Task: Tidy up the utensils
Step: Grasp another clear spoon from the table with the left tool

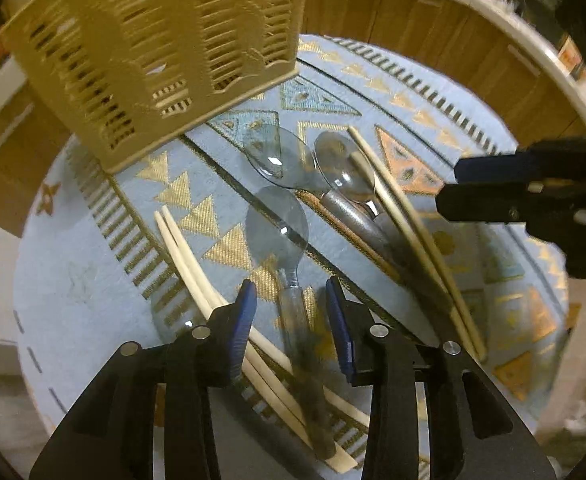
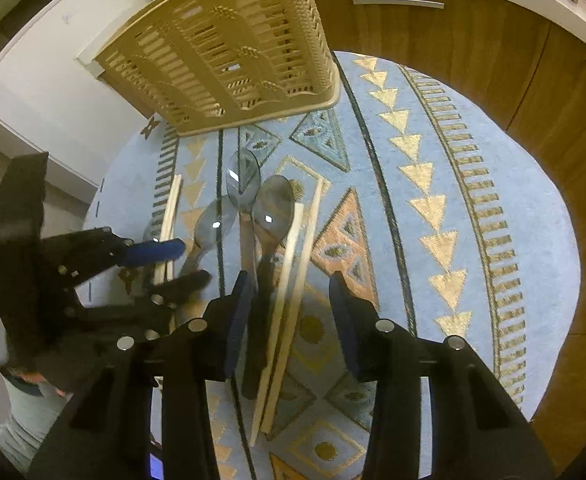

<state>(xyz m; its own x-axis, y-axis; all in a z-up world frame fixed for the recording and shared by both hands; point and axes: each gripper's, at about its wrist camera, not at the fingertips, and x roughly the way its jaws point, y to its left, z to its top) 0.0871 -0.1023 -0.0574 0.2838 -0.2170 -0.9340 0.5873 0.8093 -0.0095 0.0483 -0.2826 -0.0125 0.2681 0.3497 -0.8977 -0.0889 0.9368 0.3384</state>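
Observation:
A beige slotted utensil basket (image 1: 149,56) stands at the far side of a round table; it also shows in the right wrist view (image 2: 229,52). Translucent grey spoons and pale chopsticks lie on the blue patterned cloth. My left gripper (image 1: 291,312) is open, its jaws on either side of one spoon's handle (image 1: 295,304). A chopstick pair (image 1: 197,276) lies just to its left. My right gripper (image 2: 289,308) is open above another chopstick pair (image 2: 289,276) and a spoon (image 2: 273,208). Two more spoons (image 1: 333,168) lie further back.
The round table's blue cloth (image 2: 473,200) with gold triangles extends to the right. Wooden cabinet doors (image 2: 453,40) curve behind the table. The right gripper shows at the right edge of the left wrist view (image 1: 533,192); the left gripper shows at left in the right wrist view (image 2: 165,264).

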